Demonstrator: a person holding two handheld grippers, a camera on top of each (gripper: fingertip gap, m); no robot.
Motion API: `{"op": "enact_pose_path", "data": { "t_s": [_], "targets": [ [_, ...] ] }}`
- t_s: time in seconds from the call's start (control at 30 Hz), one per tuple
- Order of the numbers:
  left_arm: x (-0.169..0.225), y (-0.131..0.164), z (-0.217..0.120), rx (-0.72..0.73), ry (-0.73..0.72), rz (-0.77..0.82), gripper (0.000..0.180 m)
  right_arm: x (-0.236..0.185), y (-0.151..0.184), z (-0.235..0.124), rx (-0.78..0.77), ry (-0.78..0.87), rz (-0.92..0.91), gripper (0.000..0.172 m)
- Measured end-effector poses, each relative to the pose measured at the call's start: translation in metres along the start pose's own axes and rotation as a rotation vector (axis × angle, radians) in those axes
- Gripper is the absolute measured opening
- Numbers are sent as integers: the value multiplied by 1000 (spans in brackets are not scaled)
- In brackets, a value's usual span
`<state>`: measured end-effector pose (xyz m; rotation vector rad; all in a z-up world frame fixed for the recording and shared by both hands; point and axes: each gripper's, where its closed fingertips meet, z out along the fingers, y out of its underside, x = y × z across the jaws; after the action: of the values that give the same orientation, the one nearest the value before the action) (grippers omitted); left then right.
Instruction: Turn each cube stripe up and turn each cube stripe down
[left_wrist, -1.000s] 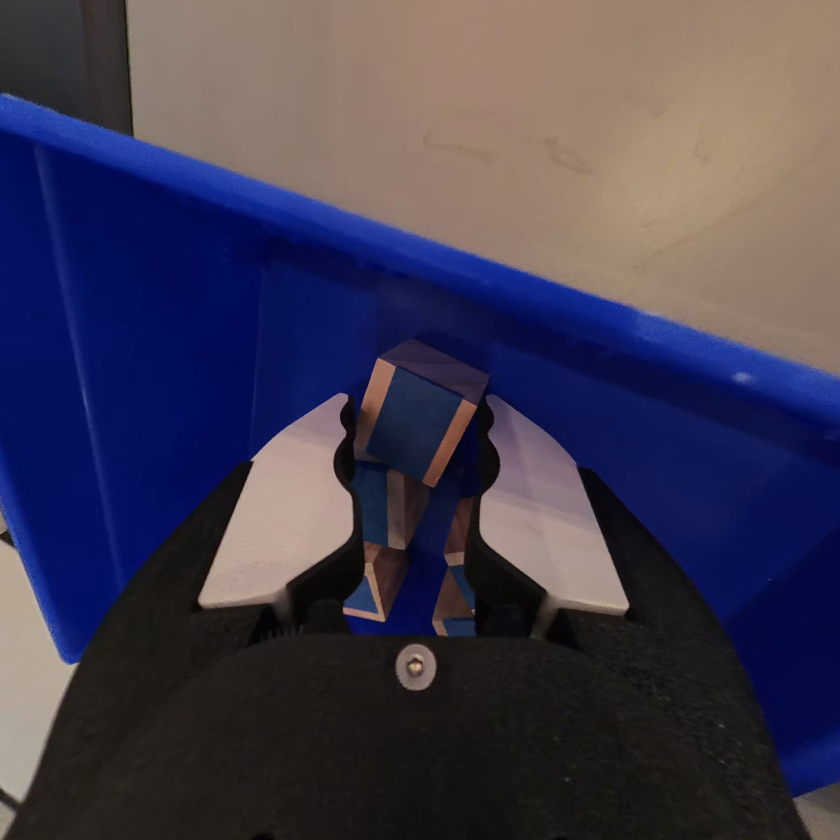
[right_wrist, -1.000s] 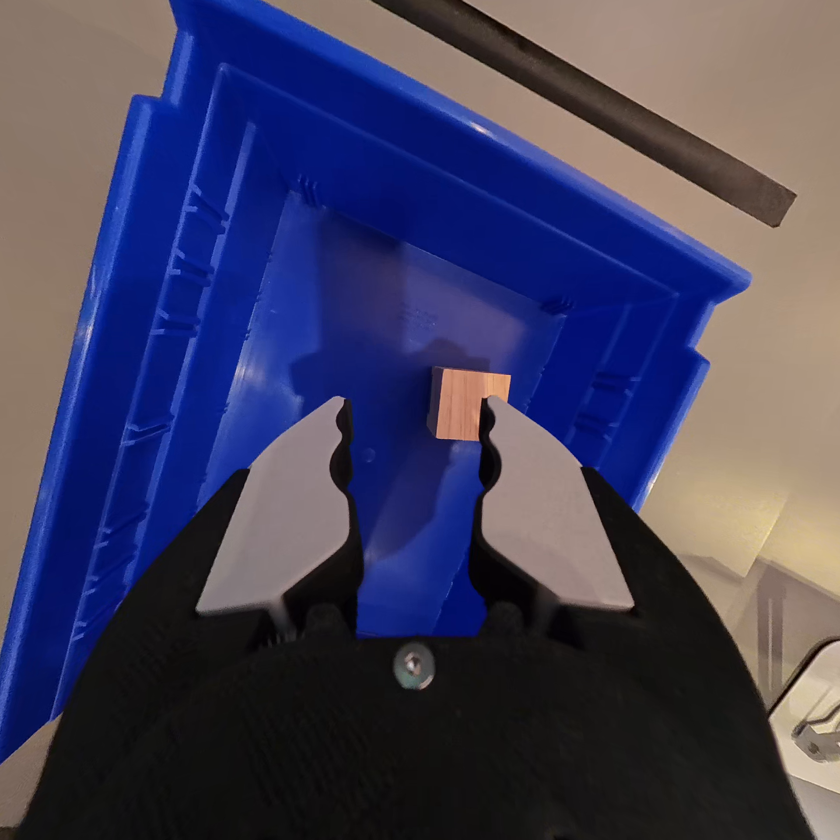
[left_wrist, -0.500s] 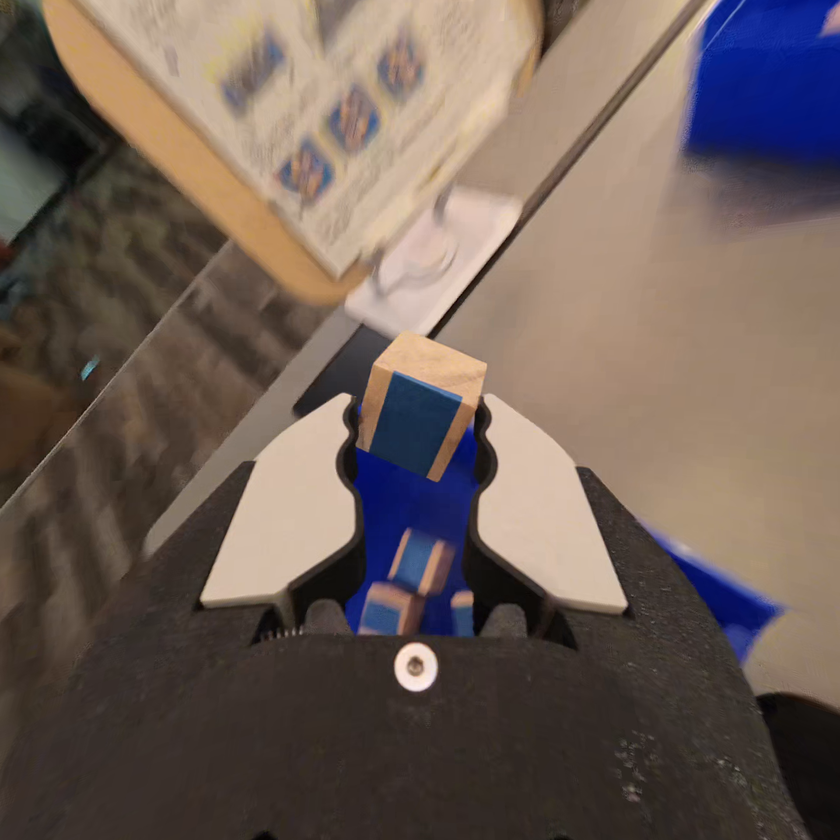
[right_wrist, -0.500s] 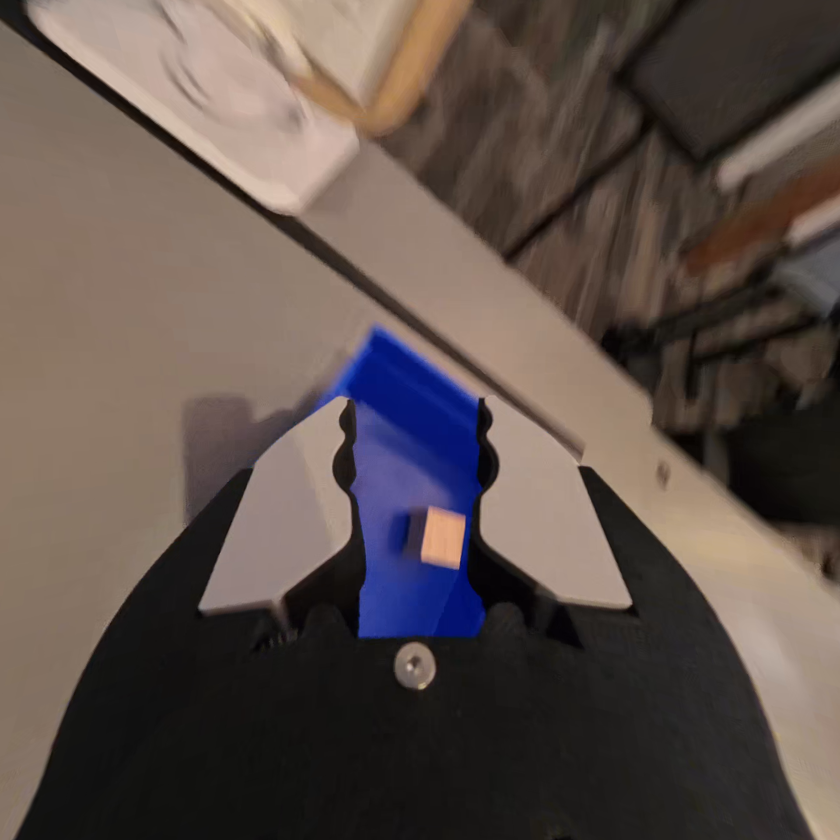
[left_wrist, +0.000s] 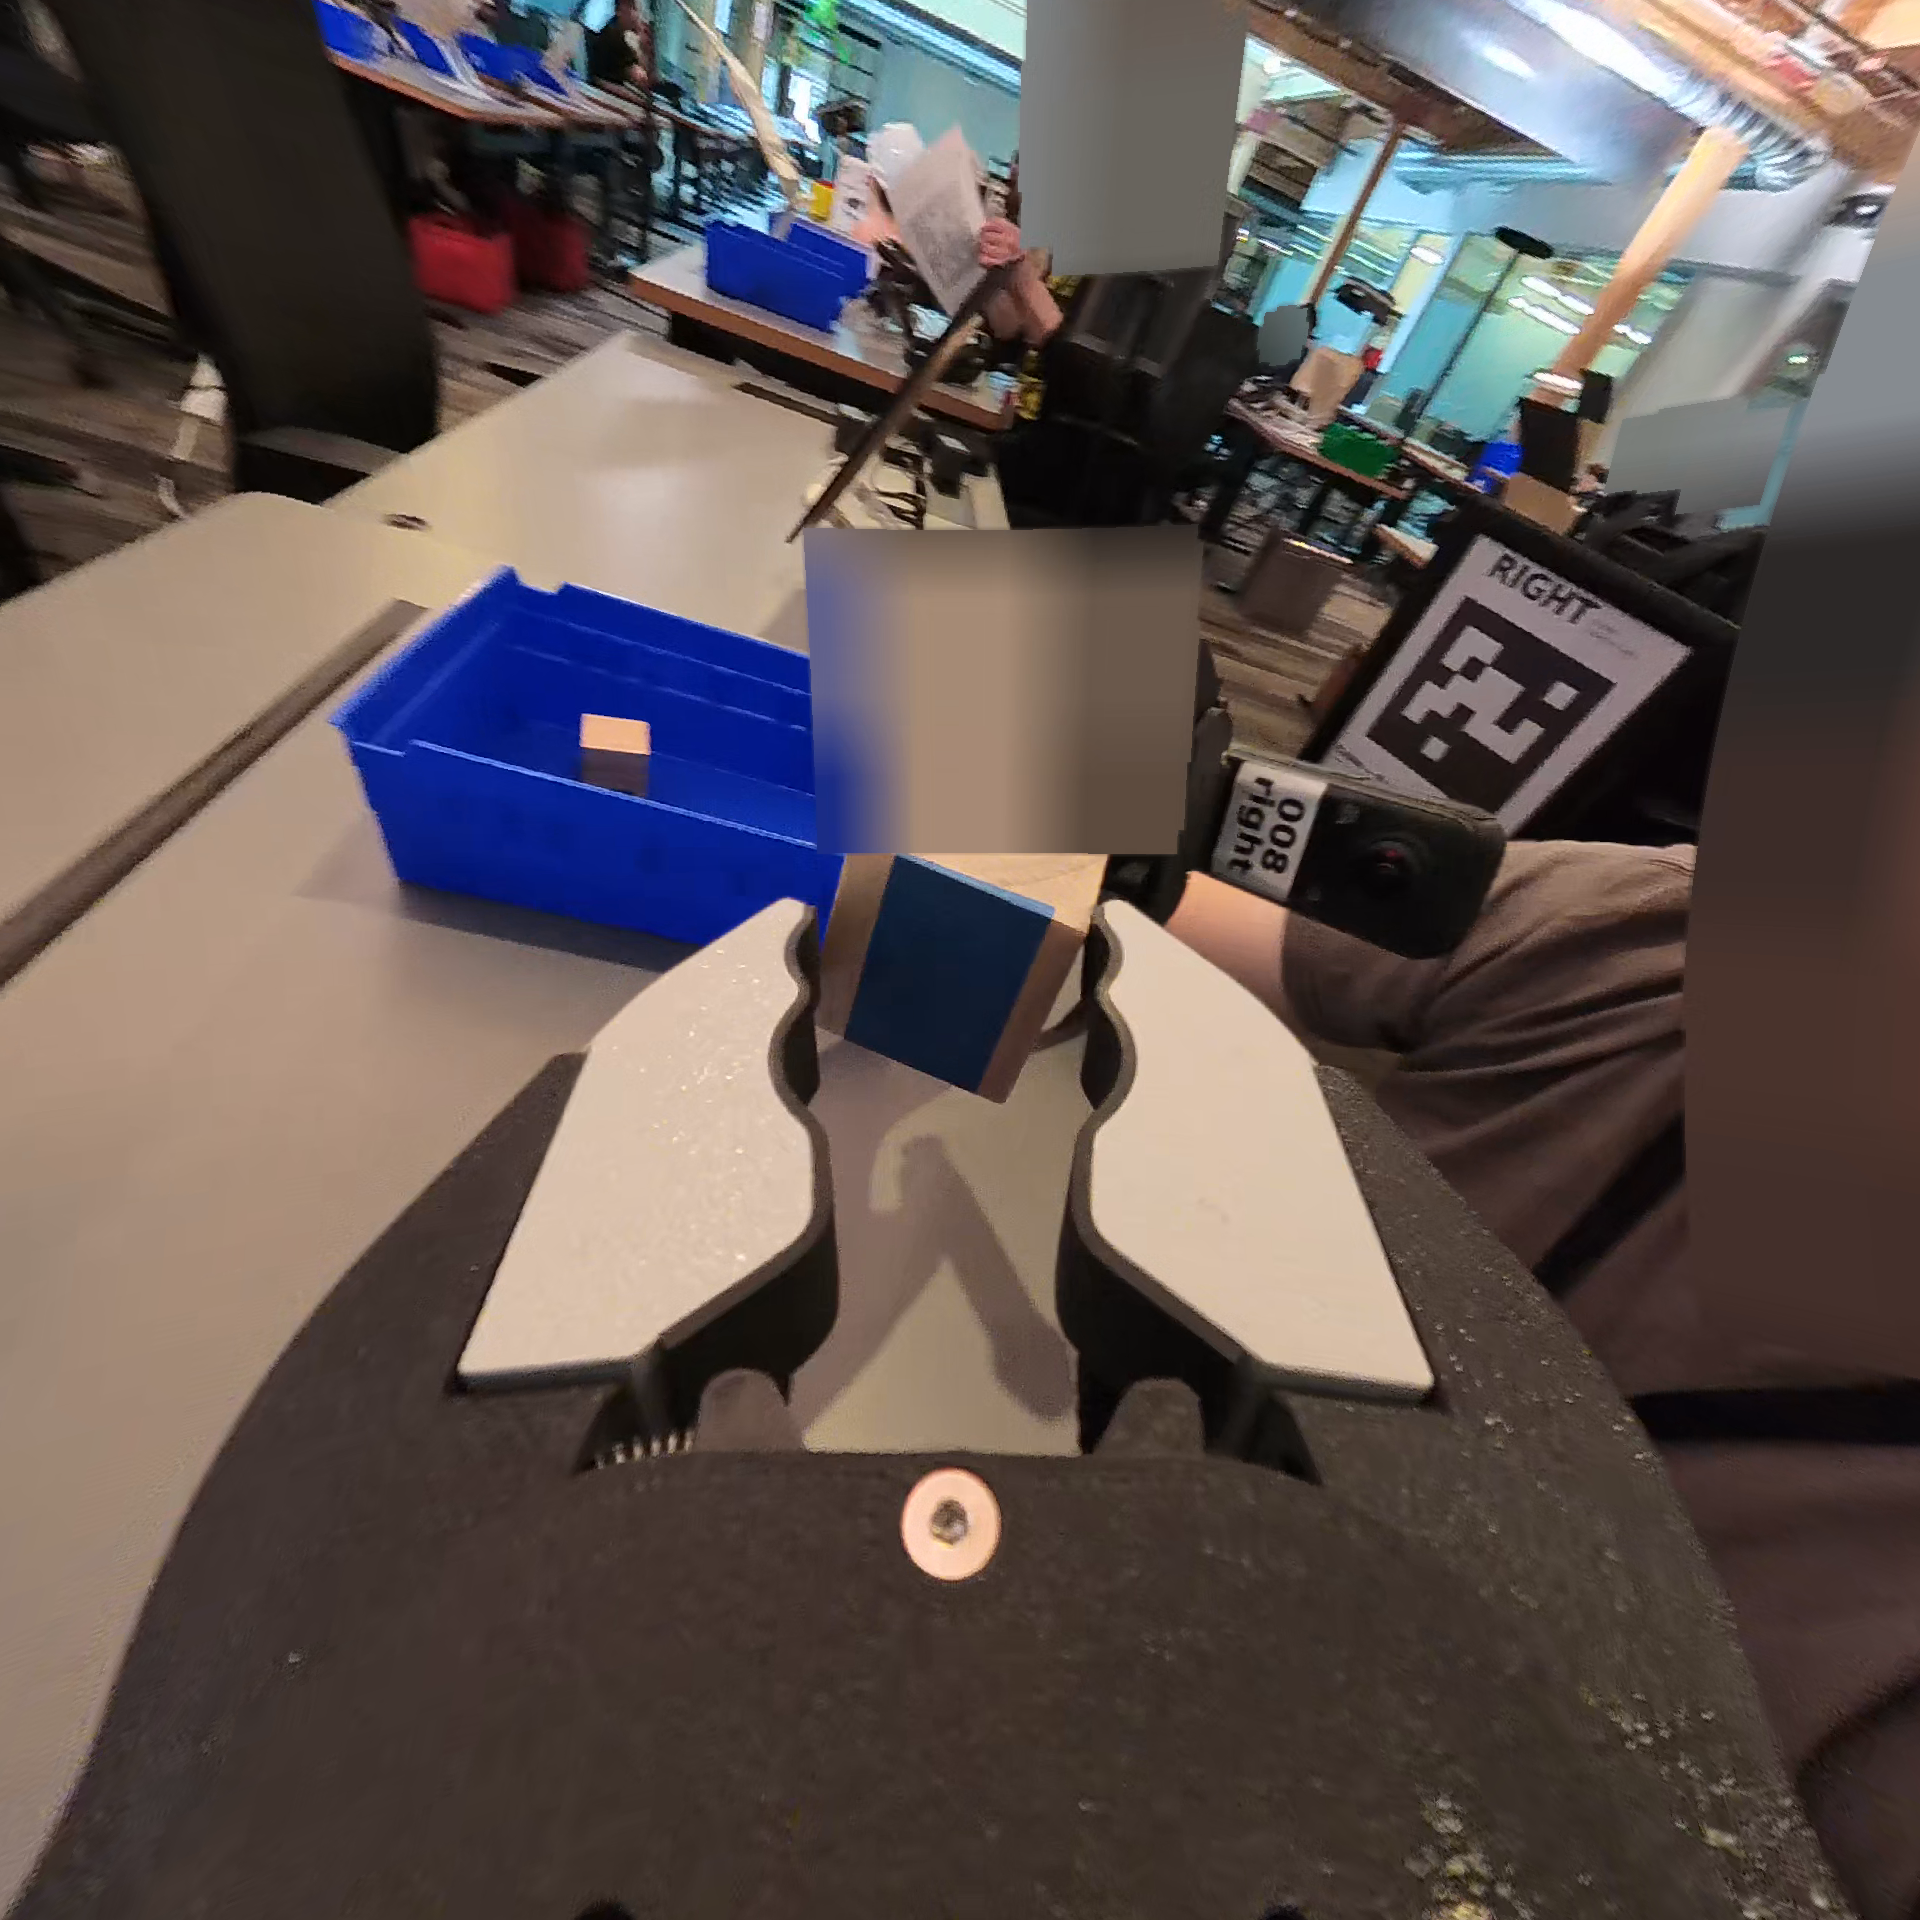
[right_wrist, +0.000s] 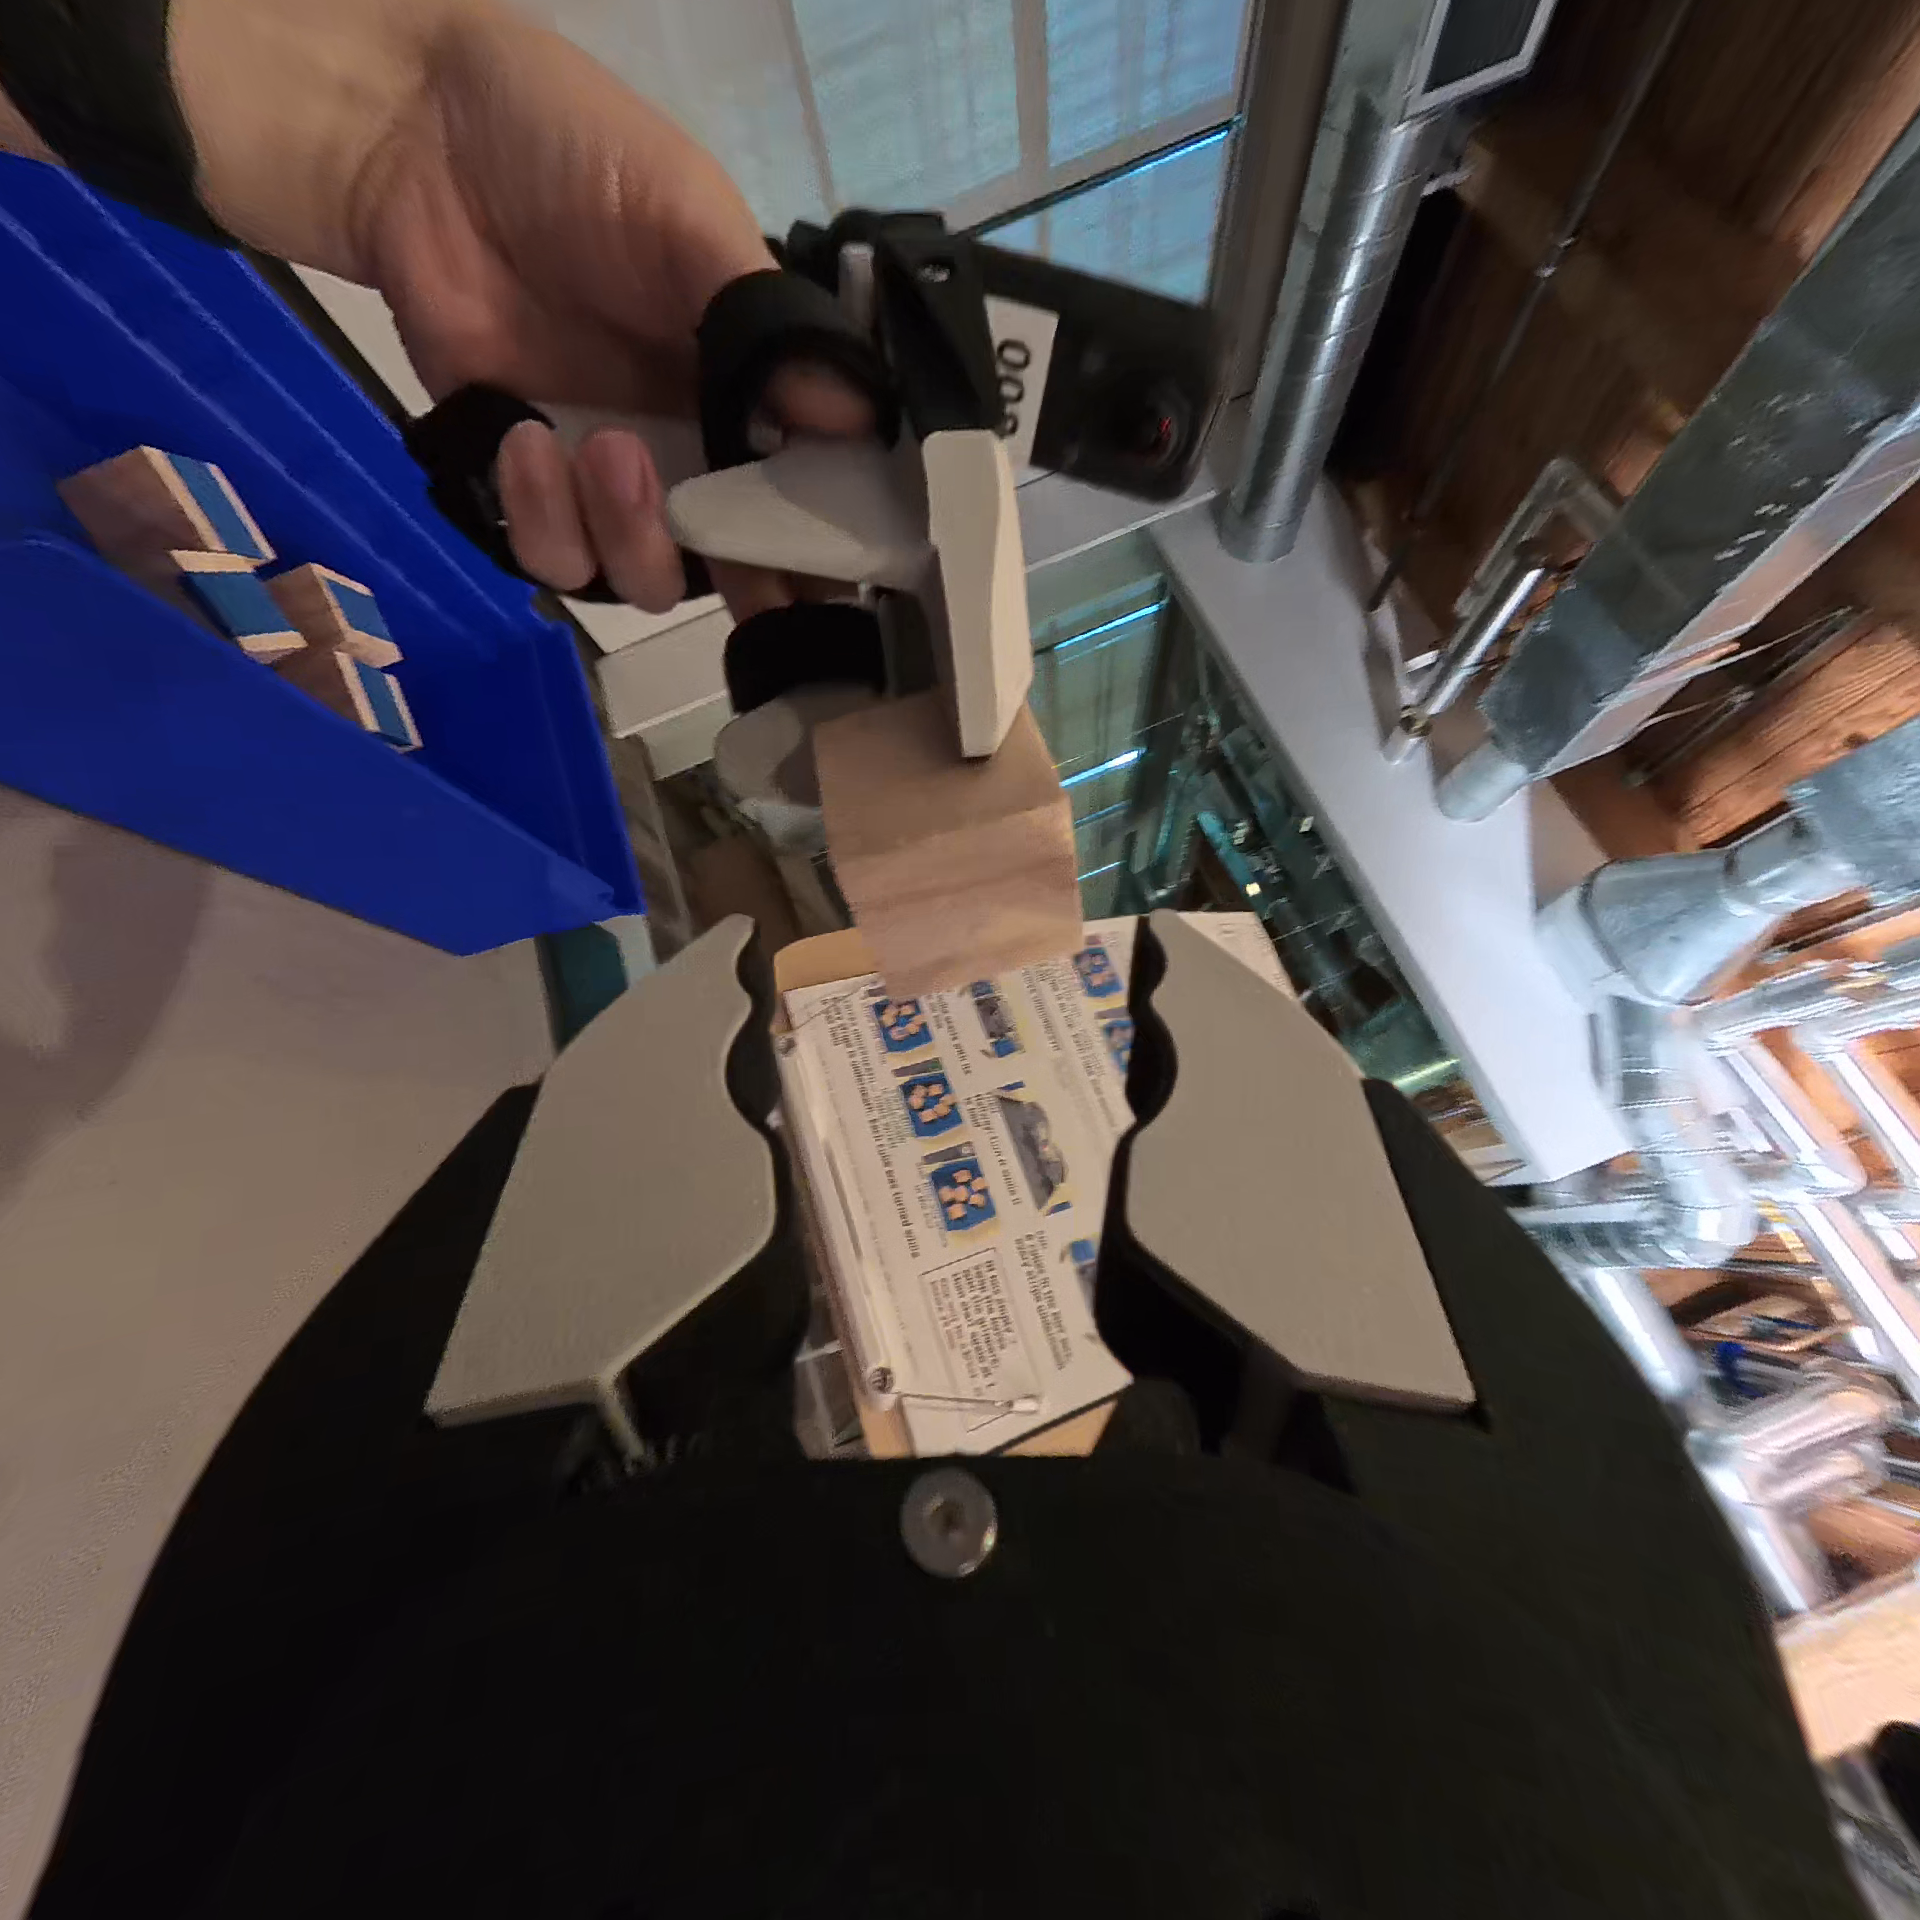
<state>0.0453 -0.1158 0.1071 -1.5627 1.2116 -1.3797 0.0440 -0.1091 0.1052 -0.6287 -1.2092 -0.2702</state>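
In the left wrist view, the left gripper (left_wrist: 945, 971) is holding a wooden cube (left_wrist: 940, 977) between its two grey fingers (left_wrist: 707, 1091), above the grey worktop (left_wrist: 208, 1039). The cube is tilted, and the face looking at the camera is carrying a wide blue stripe with bare light wood on both sides of it. A blurred patch is covering the top of the cube. Behind it to the left, a blue bin (left_wrist: 582, 831) is standing on the worktop, and one more small cube (left_wrist: 615, 750) is sitting inside it with a plain wood face up. At the right, a hand (left_wrist: 1236, 920) with the right gripper's camera is showing just beside the held cube.

In the right wrist view, the right gripper (right_wrist: 945, 982) is standing with its fingers (right_wrist: 644, 1122) wide apart and with nothing between them. Just beyond their tips, the same cube (right_wrist: 951, 862) is showing only plain wood faces, and a grey finger (right_wrist: 977, 582) of the left gripper is pressing on it. At the left, another blue bin (right_wrist: 312, 727) is holding several striped cubes (right_wrist: 270, 603). A printed sheet (right_wrist: 956, 1195) is lying behind the open fingers.
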Motion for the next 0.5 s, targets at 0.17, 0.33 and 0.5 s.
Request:
{"op": "enact_pose_path", "data": {
  "t_s": [0.17, 0.33, 0.5],
  "targets": [
    [2, 6, 13, -9, 41, -22, 48, -4, -3, -5, 28, -32, -40, 46],
    [-9, 0, -2, 10, -29, 30, 57, 20, 26, -12, -79, -108, 57, 45],
    [-12, -14, -33, 70, -158, 137, 53, 59, 173, -76, -668, -259, 719, 45]
  ]
}}
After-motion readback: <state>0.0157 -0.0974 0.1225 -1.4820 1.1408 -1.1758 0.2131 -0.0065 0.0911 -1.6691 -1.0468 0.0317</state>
